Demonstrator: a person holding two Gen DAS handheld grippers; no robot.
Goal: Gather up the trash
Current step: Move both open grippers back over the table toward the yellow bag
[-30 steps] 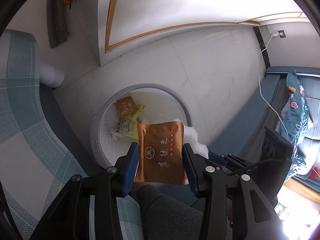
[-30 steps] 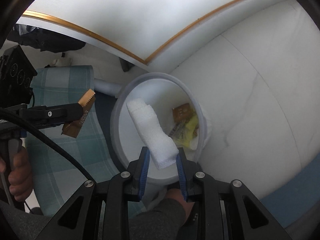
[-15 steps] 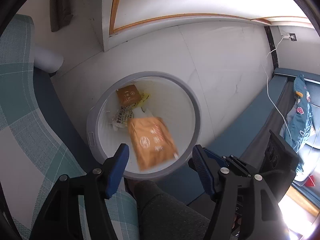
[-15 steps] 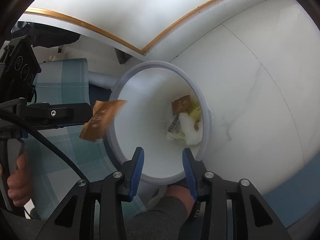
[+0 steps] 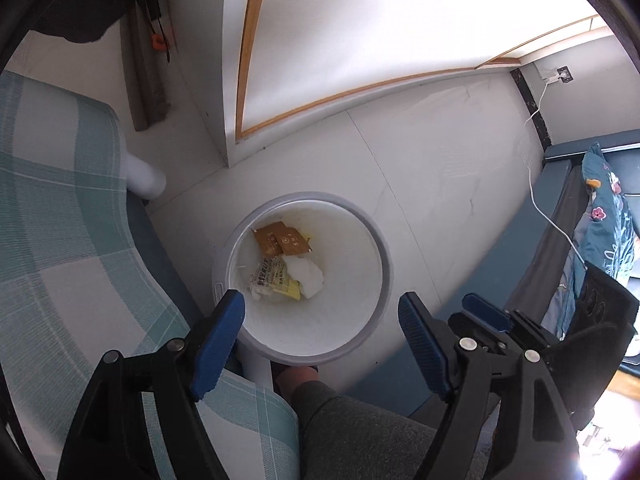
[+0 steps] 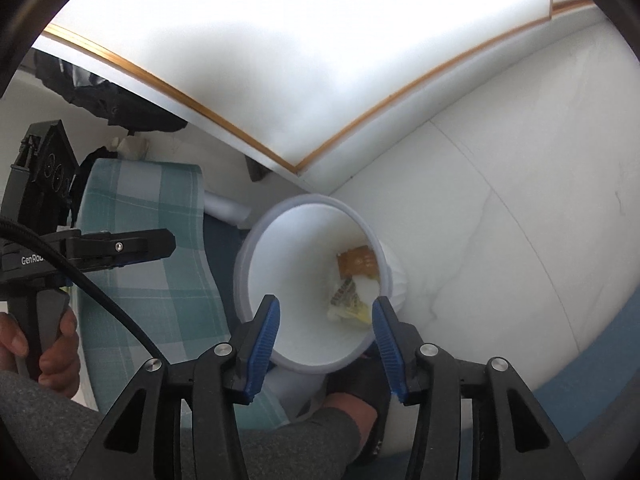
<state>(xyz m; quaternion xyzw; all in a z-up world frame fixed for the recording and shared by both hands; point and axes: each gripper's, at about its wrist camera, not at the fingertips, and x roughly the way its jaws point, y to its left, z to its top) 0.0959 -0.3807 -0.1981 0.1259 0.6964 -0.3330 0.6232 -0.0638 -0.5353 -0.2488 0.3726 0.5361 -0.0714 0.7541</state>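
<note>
A round white trash bin (image 5: 376,248) stands on the floor below both grippers; it also shows in the right wrist view (image 6: 256,248). At its bottom lie brown packets (image 5: 282,239), a yellow printed wrapper (image 5: 276,280) and a white foam piece (image 5: 306,276). The brown packets (image 6: 358,261) and the wrapper (image 6: 348,300) show in the right view too. My left gripper (image 5: 320,334) is open and empty above the bin's near rim. My right gripper (image 6: 326,330) is open and empty above the bin. The left gripper also appears at the left of the right wrist view (image 6: 132,246).
A teal and white checked seat (image 5: 68,240) lies left of the bin. A dark blue sofa edge (image 5: 520,240) and a floral cloth (image 5: 604,216) are to the right. A white cable (image 5: 536,196) runs to a wall socket. My knee (image 5: 352,432) is below the grippers.
Both grippers opened. The brown packet dropped from the left one and the white foam piece from the right one; both now lie in the bin. Both grippers rose away from the bin.
</note>
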